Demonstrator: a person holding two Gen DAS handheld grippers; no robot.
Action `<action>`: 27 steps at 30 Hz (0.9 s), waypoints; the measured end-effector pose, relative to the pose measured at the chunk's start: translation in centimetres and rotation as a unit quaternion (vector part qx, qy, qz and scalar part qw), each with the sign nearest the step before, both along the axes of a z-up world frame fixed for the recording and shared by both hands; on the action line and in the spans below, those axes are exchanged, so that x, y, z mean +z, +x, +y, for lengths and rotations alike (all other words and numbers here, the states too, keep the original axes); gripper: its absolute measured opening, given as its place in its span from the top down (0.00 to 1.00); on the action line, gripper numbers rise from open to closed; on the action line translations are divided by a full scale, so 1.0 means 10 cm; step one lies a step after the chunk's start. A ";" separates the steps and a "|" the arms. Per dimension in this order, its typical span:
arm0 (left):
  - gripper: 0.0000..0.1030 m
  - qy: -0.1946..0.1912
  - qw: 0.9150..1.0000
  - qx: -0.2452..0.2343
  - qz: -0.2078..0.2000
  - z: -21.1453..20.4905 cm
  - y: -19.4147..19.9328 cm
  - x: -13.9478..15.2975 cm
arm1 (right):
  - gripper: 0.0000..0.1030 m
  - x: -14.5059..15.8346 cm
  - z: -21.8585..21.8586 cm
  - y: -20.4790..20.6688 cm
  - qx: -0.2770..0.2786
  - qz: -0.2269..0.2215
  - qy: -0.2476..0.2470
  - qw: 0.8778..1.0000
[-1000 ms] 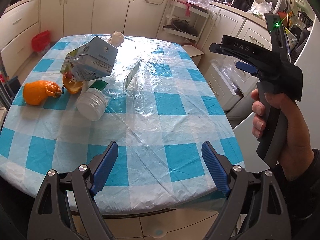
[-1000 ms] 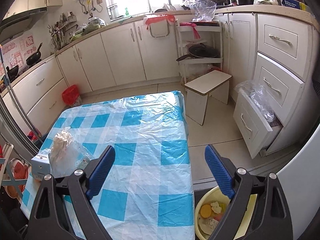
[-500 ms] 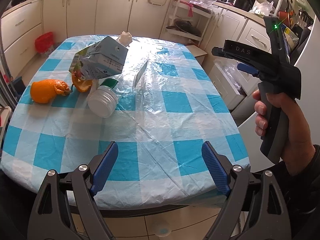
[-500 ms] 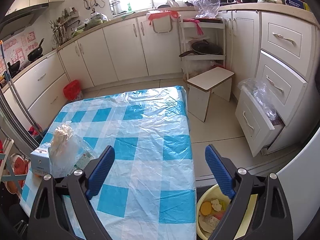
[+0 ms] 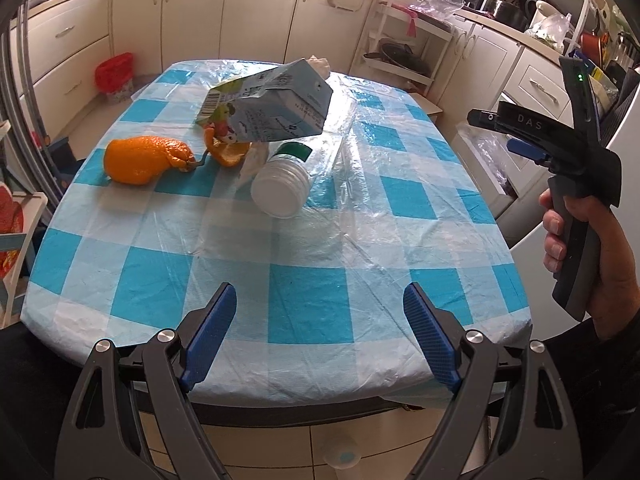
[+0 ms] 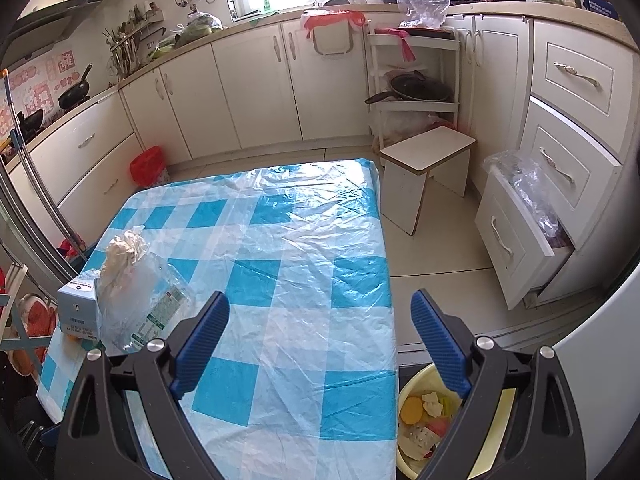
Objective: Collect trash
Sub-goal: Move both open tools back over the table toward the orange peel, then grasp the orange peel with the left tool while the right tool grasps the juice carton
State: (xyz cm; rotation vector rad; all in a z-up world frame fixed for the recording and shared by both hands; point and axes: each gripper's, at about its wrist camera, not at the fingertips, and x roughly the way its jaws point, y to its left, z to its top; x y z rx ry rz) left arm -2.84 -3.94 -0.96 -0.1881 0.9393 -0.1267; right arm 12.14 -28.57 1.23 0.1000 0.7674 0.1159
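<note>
My left tool (image 5: 316, 336) sits wide open, nothing between the blue pads (image 5: 208, 336), over the near edge of the surface (image 5: 320, 280) with its blue-and-white checked plastic cover. My right tool (image 6: 320, 344) is open too and empty, above the same surface, toward its right side.

Trash from the left tool: all ahead and to the left, well apart from the pads. White plastic bottle (image 5: 282, 188) with a green cap lies on its side, base toward me, closest of the lot. Just beyond it a grey-blue carton (image 5: 276, 108) is tilted, propped up over the other bits. Left of the bottle is a piece of orange peel (image 5: 228, 152), and further left a bigger orange peel lump (image 5: 146, 158), the two look joined by a thin strip. A crumpled white wad (image 5: 320, 64) peeks out behind the carton. A clear plastic bag (image 5: 340, 148) lies flat, right of the bottle.

Far right of the left tool, a hand (image 5: 580, 256) grips the handle of the other tool.

From the right tool: the carton (image 6: 78, 308), a clear crumpled bag (image 6: 140, 300) and the white wad (image 6: 124, 250) are to the left. Below and right of the right pad, off the surface edge, a yellow basin (image 6: 412, 396) on the floor holds food scraps (image 6: 424, 416).
</note>
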 end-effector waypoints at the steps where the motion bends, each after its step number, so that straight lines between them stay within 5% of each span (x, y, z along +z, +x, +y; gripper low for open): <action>1: 0.21 0.000 1.000 0.003 0.001 0.03 0.00 -0.01 | 0.14 0.00 0.00 0.00 0.001 0.001 -0.001 1.000; 19: 0.21 0.081 0.993 0.083 -0.035 1.06 -0.04 0.25 | 0.14 -0.07 0.06 0.00 0.018 0.015 -0.010 1.000; 27: 0.21 0.198 0.979 -0.007 -0.037 1.04 0.35 0.18 | 0.14 -0.15 0.14 0.01 0.032 0.028 -0.022 0.999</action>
